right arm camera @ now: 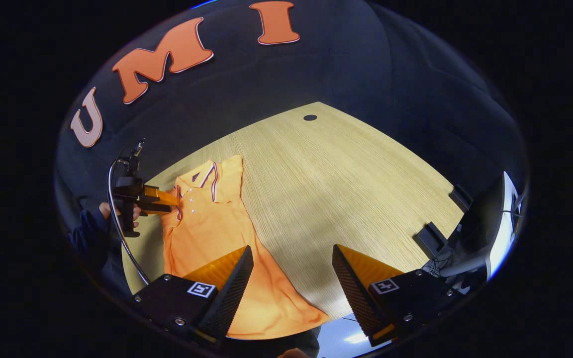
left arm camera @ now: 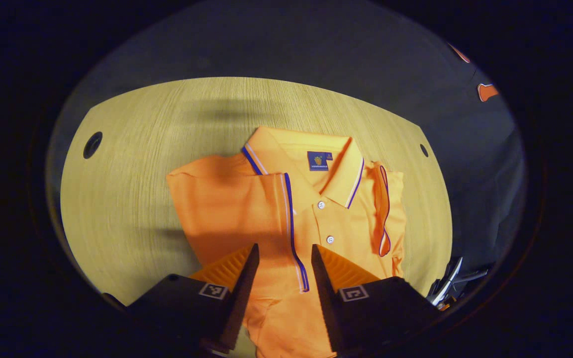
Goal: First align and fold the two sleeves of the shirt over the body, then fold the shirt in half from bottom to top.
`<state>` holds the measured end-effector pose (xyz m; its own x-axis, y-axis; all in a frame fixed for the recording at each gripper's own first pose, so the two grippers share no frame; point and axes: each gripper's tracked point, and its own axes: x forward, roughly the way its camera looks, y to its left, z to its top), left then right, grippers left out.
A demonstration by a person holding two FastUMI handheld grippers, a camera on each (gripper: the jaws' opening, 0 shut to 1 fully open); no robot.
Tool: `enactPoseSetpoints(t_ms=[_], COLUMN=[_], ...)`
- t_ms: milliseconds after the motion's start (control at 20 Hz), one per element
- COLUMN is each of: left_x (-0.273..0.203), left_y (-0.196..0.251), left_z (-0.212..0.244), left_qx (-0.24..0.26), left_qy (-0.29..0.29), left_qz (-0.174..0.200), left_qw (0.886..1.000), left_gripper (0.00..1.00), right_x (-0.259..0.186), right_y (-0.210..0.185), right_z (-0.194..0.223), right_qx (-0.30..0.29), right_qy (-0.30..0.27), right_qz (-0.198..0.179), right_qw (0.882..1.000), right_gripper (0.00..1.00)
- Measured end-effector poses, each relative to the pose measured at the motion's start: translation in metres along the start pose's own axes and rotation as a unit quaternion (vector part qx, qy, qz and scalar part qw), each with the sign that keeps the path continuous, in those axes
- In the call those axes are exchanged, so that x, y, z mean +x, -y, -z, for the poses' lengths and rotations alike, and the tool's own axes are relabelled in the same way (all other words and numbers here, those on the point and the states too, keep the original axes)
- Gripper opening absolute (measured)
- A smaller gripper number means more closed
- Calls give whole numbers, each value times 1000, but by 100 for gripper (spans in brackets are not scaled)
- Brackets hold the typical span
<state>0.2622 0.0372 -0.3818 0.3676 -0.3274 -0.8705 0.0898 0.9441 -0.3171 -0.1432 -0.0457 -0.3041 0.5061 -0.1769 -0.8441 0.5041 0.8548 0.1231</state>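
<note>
Left gripper [left arm camera: 280, 253] hung low over the shirt [left arm camera: 246, 209], its ribbed, wedge-shaped fingers [left arm camera: 244, 278] spread apart with nothing between them but cloth below. Whether they touched the fabric could not be told. Right gripper [right arm camera: 291, 258] likewise stood released, fingers wide, over the shirt's hem corner and bare tabletop.

Shirt: orange polo of fine piqué knit, lying flat on the table [left arm camera: 132, 199], front up. In the left gripper view both sleeves lay folded in over the body, each cuff trimmed in dark and white stripes; the near sleeve's [left arm camera: 237, 209] cuff ran as a straight line down the chest, the other sleeve [left arm camera: 383, 209] sat narrow and slightly rumpled by the far side seam. Button placket [left arm camera: 326, 221] showed two pale buttons. Collar [left arm camera: 306, 164] pointed away from the left gripper; the shirt's long axis ran collar to hem, hem nearest.

Table: pale wood-grain laminate with a rounded edge and small dark round holes [left arm camera: 92, 144].

Farther off, the right gripper view showed a hand [right arm camera: 117, 211] holding the left gripper by the collar end.
</note>
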Motion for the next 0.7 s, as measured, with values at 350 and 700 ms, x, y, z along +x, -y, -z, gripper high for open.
enactPoseSetpoints(t_ms=[350,700], left_x=[-46,-106], left_y=[-1,7], left_z=[36,67], left_qx=[9,-8], left_qy=[35,95], left_qz=[-23,-48], left_qw=[999,994], left_gripper=[96,96], right_x=[7,12], right_y=[-4,-25], right_z=[12,7], right_qx=[-30,-103], right_qy=[-23,-28], right_qz=[-26,-91], right_qw=[999,990], right_gripper=[98,98])
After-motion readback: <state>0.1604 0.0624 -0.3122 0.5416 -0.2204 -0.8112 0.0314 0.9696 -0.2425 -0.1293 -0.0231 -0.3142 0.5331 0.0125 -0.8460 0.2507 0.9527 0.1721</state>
